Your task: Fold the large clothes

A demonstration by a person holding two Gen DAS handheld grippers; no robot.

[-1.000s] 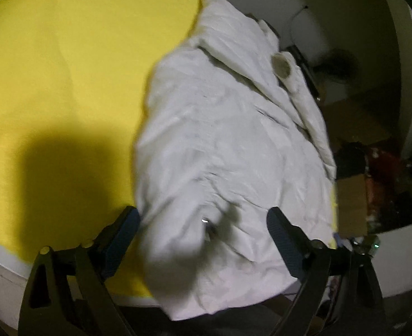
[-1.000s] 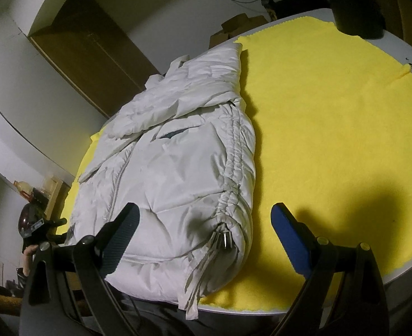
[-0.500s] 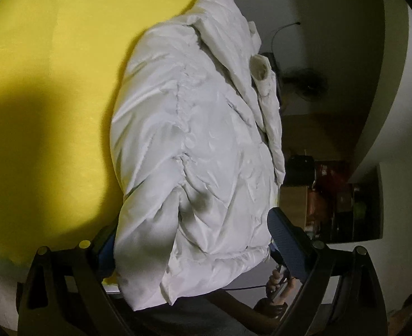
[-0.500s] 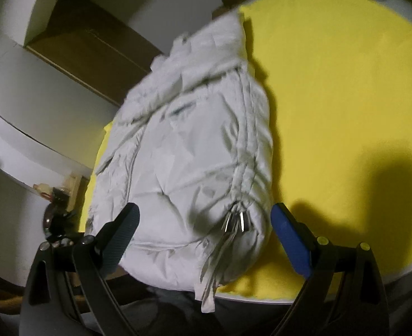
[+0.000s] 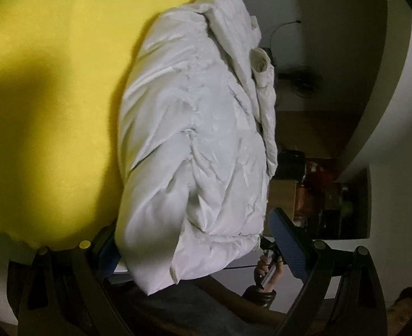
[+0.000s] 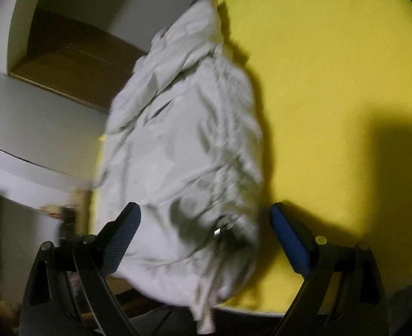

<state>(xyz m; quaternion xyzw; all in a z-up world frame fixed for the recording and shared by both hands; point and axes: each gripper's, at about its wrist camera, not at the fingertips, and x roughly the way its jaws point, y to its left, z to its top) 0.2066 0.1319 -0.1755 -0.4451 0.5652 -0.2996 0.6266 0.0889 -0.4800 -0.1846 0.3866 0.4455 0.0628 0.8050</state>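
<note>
Left wrist view: the white puffer jacket (image 5: 194, 145) lies folded on the yellow surface (image 5: 51, 98), its hem overhanging the near edge. The left claw (image 5: 192, 249) is spread wide around that hem.

Right wrist view: the right claw (image 6: 206, 235) is likewise spread, gripping nothing, with the jacket (image 6: 183, 154) between its fingers; drawcords (image 6: 206, 302) hang down.

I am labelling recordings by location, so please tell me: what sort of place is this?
Probably a room in a home, perhaps a storage or living room. A white puffer jacket lies on a yellow cloth over a table; behind it stand a fan and cluttered shelves.
</note>
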